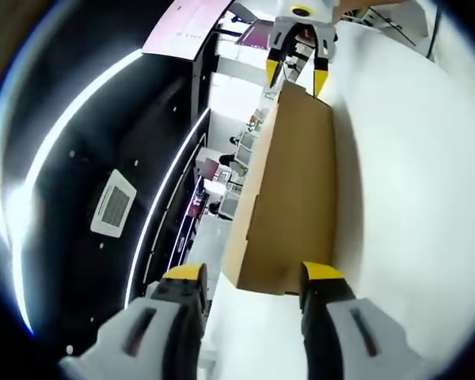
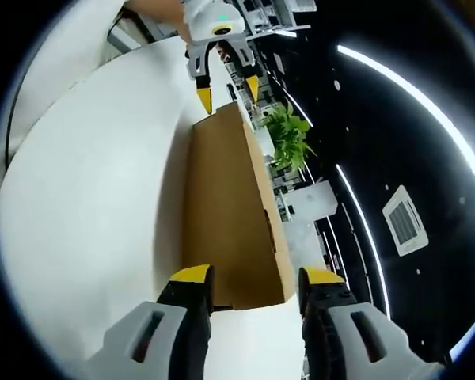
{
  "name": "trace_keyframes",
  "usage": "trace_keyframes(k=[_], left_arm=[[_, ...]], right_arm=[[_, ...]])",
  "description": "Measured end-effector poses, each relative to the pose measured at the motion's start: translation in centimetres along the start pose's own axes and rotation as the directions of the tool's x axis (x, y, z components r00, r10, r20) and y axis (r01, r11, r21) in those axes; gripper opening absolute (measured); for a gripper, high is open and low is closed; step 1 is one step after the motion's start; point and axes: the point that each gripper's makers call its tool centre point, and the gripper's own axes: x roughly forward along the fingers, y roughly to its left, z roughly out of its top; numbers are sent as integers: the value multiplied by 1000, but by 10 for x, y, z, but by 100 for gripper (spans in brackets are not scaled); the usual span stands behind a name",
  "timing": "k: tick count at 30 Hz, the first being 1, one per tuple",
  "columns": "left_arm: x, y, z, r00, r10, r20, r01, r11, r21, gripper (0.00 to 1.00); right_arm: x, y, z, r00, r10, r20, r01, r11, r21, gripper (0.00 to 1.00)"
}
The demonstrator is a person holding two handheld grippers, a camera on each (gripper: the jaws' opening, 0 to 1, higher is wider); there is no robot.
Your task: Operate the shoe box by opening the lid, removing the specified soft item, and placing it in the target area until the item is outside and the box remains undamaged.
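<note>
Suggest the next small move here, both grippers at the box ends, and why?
Probably ease both open grippers inward onto the box ends. The left gripper and right gripper face each other across the closed cardboard shoe box on the white table, jaws apart, gripping nothing yet. The lid seam isn't discernible.

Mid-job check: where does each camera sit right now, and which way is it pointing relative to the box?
Left gripper view: rides the left tool, looks along the brown box on the white table; the right tool faces it at the far end.
Right gripper view: rides the right tool, looks back along the box toward the left tool.
Shared: box, table, both tools open.
</note>
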Motion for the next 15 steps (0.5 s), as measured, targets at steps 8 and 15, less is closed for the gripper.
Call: trace_keyframes(k=[8, 15], left_arm=[[1, 0, -3, 1000, 9, -8, -9, 1000, 0, 45], [3, 0, -4, 999, 23, -29, -21, 998, 51, 43]], right_arm=[[-1, 0, -5, 1000, -4, -18, 3, 1000, -14, 43], [0, 0, -4, 999, -7, -32, 6, 999, -49, 40]])
